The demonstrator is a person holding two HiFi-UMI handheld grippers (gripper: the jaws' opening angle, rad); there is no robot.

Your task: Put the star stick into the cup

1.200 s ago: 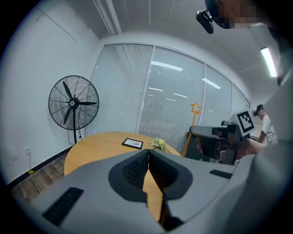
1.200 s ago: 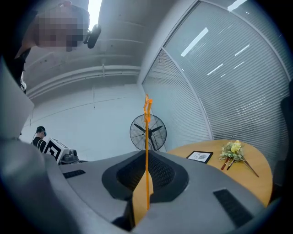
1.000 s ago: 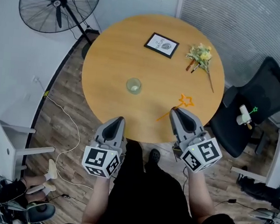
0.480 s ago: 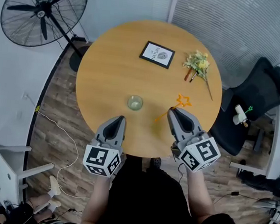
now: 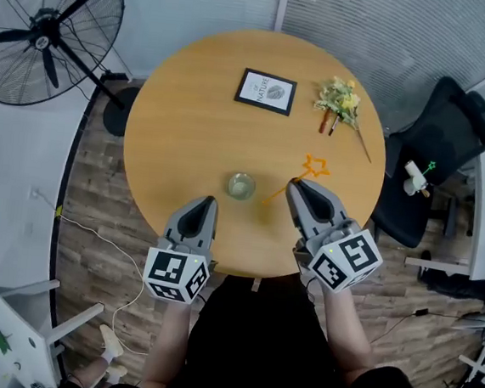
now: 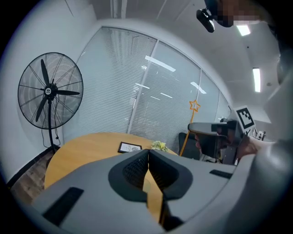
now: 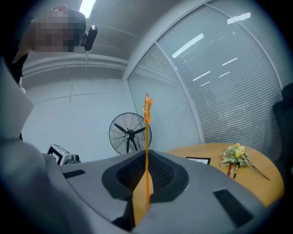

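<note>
Head view: right tool (image 5: pixel 295 184) clamped shut on star stick (image 5: pixel 316 167), right of frame centre, over table (image 5: pixel 190 116). Grip mid-shaft, star end up and away. Plain tail angled toward cup (image 5: pixel 242 185) just to its left, likely set for tail-first drop. Left tool (image 5: pixel 204 202) lower left, jaws together, nothing held, parked apart from cup.
</note>
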